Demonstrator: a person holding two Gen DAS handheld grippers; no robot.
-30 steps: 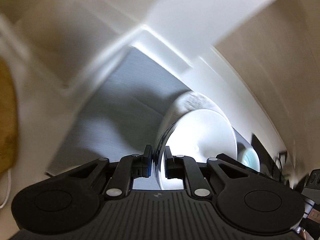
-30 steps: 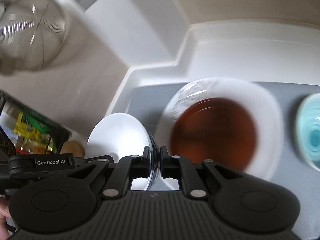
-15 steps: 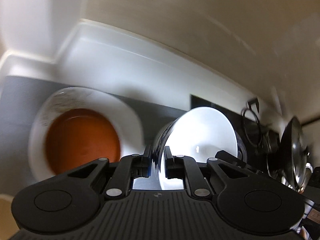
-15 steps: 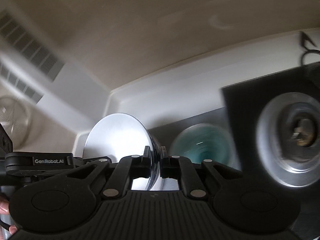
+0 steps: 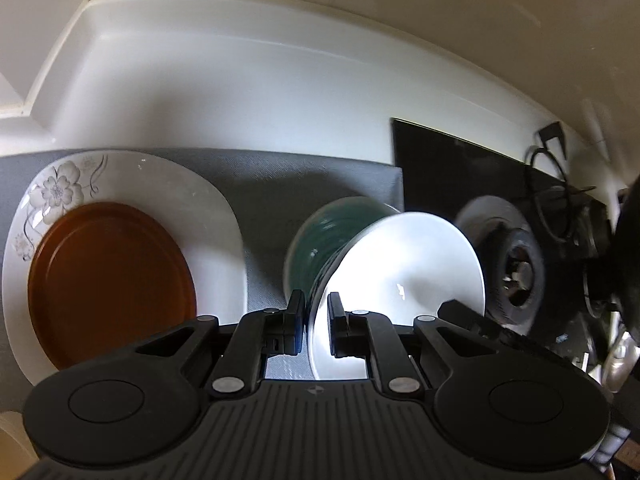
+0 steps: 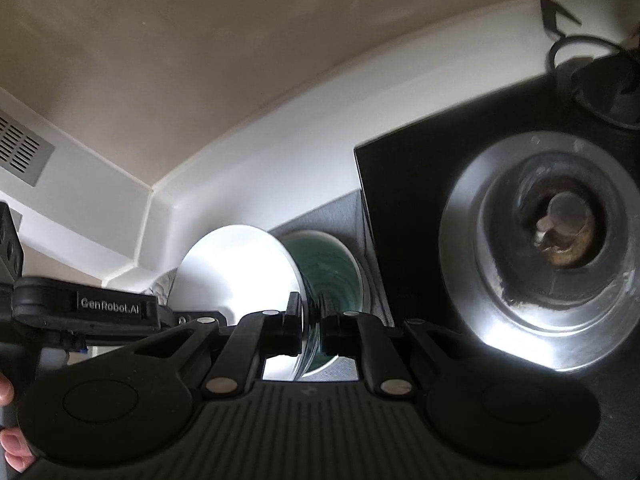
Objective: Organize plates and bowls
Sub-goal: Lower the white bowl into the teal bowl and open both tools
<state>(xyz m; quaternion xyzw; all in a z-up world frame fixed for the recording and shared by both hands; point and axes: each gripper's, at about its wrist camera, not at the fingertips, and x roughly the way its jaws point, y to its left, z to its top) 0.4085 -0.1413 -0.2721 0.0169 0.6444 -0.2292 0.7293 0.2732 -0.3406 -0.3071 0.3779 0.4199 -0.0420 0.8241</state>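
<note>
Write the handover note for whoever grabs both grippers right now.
Left gripper: shut on the white bowl's rim.
Right gripper: shut on the same bowl's opposite rim.
Teal bowl sits on the grey mat just behind the carried bowl.
Done: orange plate stacked on the floral plate.
Left: probably nest the white bowl in the teal one, then release.
</note>
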